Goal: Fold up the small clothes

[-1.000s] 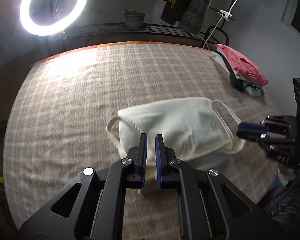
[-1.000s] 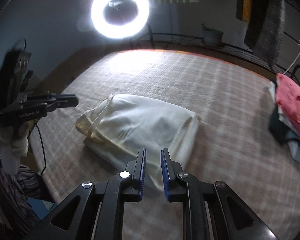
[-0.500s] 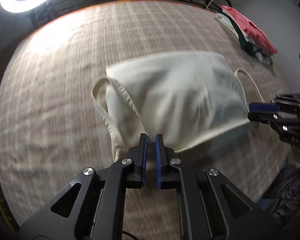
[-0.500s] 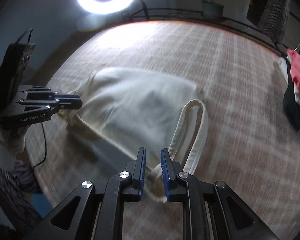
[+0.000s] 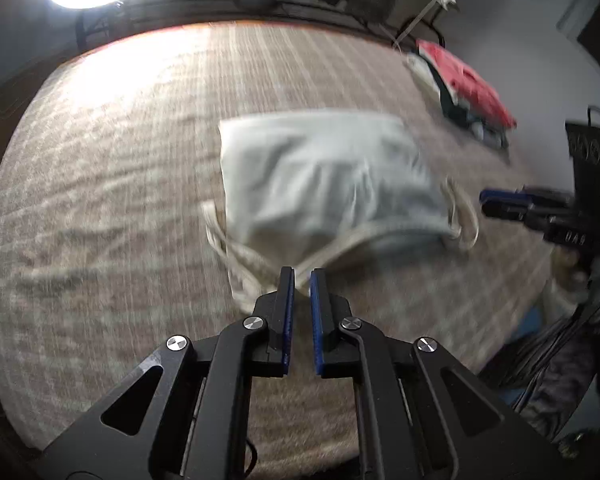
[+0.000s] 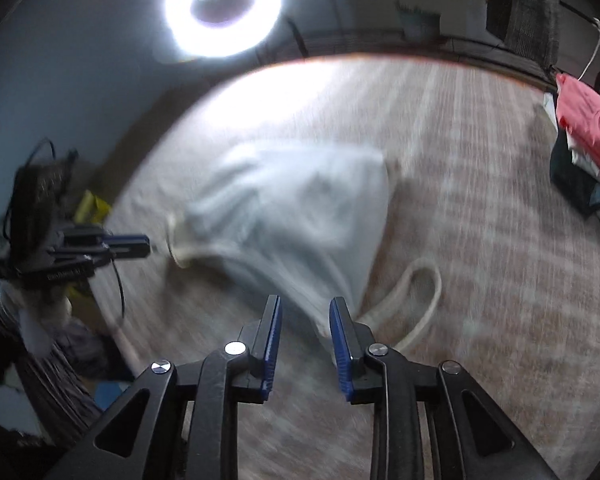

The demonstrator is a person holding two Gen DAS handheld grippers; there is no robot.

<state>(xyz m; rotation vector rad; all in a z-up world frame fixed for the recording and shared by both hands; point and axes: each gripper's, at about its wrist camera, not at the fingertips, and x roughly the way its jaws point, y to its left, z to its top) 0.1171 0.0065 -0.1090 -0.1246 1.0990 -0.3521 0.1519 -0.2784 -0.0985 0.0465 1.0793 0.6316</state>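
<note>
A cream garment with strap loops lies near the middle of a plaid bedspread, blurred in both views. In the left wrist view the left tongs sit at 6 o'clock, their blue-lined tips drawn close with only a narrow slit between them, pinching the garment's near hem where a corded strap trails off toward 8 o'clock. The right tongs show at 3 o'clock in that view, just beside the garment's other strap loop. In the right wrist view the right tongs stand clearly apart at 6 o'clock, the garment's near corner hanging in the gap without being gripped, and a strap loop lies on the bedspread toward 4 o'clock. The left tongs appear at 9 o'clock, at the garment's far edge. A stack of folded clothes with a red piece on top rests at 2 o'clock, well apart from the garment. A ring light glows at 12 o'clock.
</note>
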